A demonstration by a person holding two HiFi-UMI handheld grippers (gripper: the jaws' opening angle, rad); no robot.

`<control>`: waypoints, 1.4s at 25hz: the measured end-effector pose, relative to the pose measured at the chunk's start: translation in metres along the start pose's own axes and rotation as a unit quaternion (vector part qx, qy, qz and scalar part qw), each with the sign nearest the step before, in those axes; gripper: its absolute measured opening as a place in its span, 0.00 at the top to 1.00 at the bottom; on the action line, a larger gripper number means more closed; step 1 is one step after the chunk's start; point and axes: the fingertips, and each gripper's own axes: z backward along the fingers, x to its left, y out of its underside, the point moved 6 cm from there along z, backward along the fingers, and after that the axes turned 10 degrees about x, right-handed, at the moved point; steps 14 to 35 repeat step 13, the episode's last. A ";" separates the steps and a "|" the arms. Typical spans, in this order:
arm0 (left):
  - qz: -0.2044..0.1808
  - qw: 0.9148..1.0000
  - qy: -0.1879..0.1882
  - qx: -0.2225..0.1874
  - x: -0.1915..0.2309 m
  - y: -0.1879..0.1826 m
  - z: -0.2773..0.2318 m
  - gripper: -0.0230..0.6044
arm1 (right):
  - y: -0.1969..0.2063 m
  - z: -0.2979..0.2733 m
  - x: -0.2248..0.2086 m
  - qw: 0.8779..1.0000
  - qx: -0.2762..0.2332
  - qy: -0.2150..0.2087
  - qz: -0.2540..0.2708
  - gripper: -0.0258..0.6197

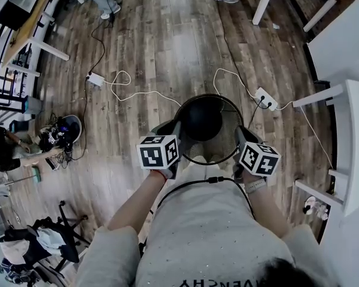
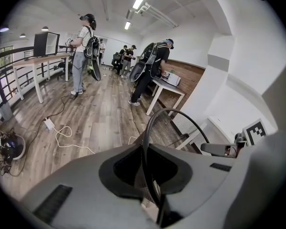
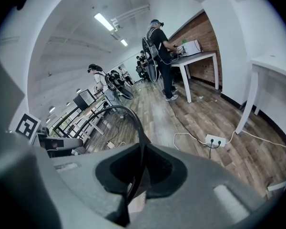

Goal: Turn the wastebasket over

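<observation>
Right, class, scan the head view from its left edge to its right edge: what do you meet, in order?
In order: white power adapter → left tool → wastebasket → right tool → white table.

The left claw [image 2: 151, 185] was clamped on the black rim of the mesh wastebasket [image 2: 174, 130], with the rim running up between its jaws. Beyond lay a wood floor [image 2: 105, 109] with a white power strip [image 2: 49, 123] and a looped cord [image 2: 69, 140]. People [image 2: 83, 51] stood farther back near a white bench [image 2: 169, 86].
</observation>
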 end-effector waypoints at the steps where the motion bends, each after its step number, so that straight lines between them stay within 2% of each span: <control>1: 0.000 1.000 0.000 0.001 0.000 0.001 0.000 0.91 | 0.001 0.000 0.000 1.000 0.001 0.000 0.000 0.93; 13: 0.006 1.000 -0.003 0.016 0.003 0.007 -0.008 0.91 | 0.007 -0.007 -0.006 1.000 0.013 -0.003 -0.005 0.92; 35: 0.006 1.000 -0.003 0.016 0.003 0.007 -0.008 0.91 | 0.007 -0.007 -0.006 1.000 0.013 -0.003 -0.005 0.92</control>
